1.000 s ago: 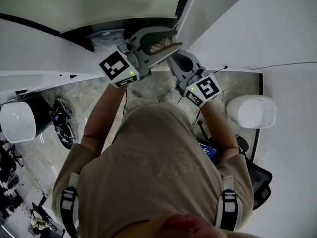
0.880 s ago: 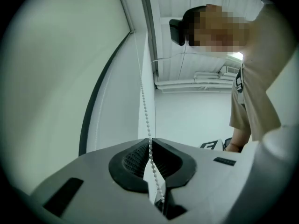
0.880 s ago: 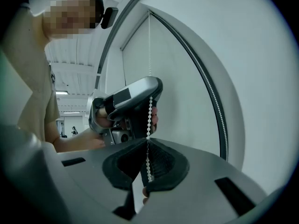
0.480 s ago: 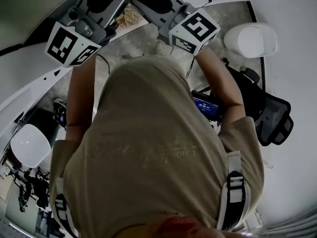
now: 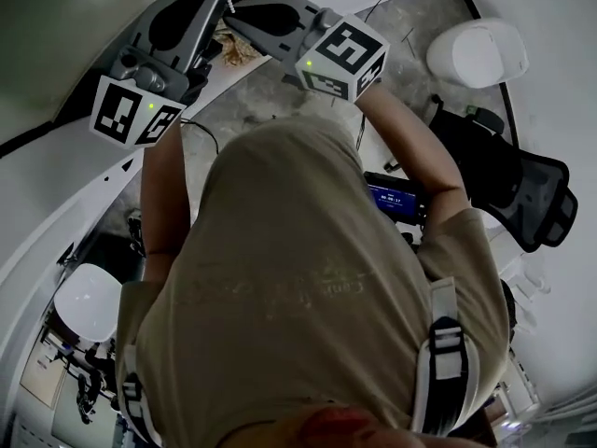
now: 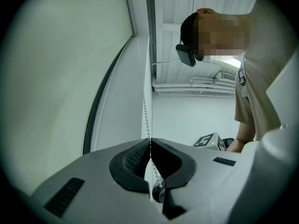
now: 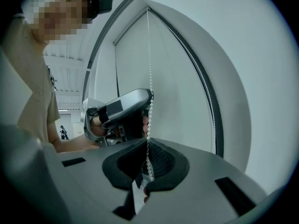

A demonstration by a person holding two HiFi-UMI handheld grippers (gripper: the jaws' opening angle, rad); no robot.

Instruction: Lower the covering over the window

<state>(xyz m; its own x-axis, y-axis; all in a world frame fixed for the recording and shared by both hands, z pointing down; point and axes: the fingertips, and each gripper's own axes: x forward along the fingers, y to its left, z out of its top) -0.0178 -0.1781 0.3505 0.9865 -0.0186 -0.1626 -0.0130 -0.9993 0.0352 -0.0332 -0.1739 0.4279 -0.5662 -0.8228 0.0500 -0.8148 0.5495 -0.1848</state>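
Left tongs (image 6: pixel 150 142) now clamped on bead chain (image 6: pixel 144 111); marbled floor (image 5: pixel 415 26), white wall (image 5: pixel 560 82).

The floor (image 5: pixel 270 101) is pale grey marbled stone, bounded by a plain white wall (image 5: pixel 560 91). A white rounded stool (image 5: pixel 476 52) stands near that wall, with a black mesh office chair (image 5: pixel 527 194) close by, and a second white rounded stool (image 5: pixel 89 301) sits well apart on the opposite side. Overhead, white pipes (image 6: pixel 201 84) run beneath a bright ribbed ceiling (image 6: pixel 205 31), and a dark window frame (image 6: pixel 96 106) rises up the wall.
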